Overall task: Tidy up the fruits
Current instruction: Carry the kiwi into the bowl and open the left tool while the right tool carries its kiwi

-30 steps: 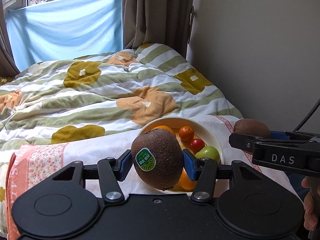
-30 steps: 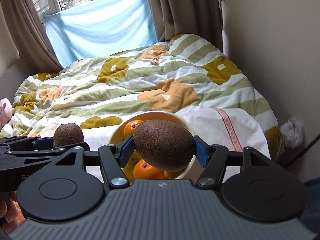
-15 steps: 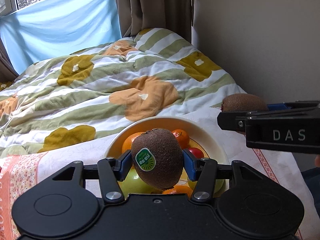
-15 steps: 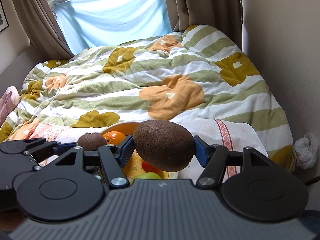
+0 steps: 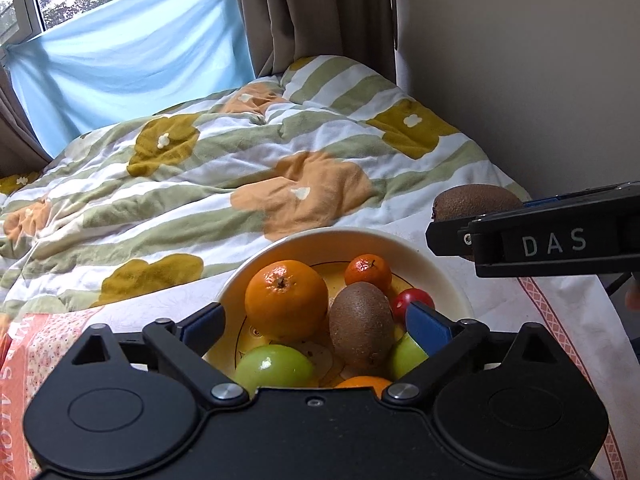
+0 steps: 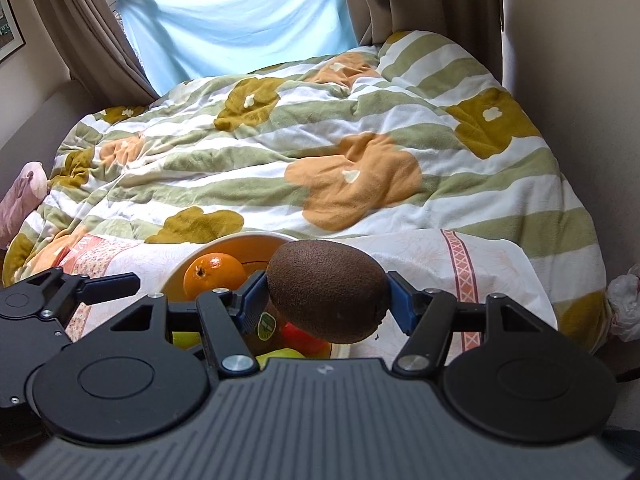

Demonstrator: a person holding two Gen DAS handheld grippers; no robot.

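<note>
A cream bowl (image 5: pixel 440 258) sits on a white cloth on the bed and holds a large orange (image 5: pixel 286 300), a small mandarin (image 5: pixel 368 269), a red fruit (image 5: pixel 412 300), green apples (image 5: pixel 274 368) and a kiwi (image 5: pixel 362 326). My left gripper (image 5: pixel 316 326) is open above the bowl, its blue pads either side of the fruit, and the kiwi lies free in the bowl. My right gripper (image 6: pixel 326 296) is shut on a second kiwi (image 6: pixel 326 290), held above the bowl's right rim (image 6: pixel 256 235). That kiwi also shows in the left wrist view (image 5: pixel 476 202).
A striped floral duvet (image 6: pixel 320 140) covers the bed behind the bowl. A wall (image 5: pixel 520 60) runs along the right, curtains and a blue sheet (image 6: pixel 240 12) at the back. A pink-patterned cloth (image 5: pixel 24 360) lies at the left. A white bag (image 6: pixel 624 304) sits low right.
My left gripper has opened and let its stickered kiwi drop into the bowl. Both grippers have moved forward over the bowl; the right still holds its kiwi.
</note>
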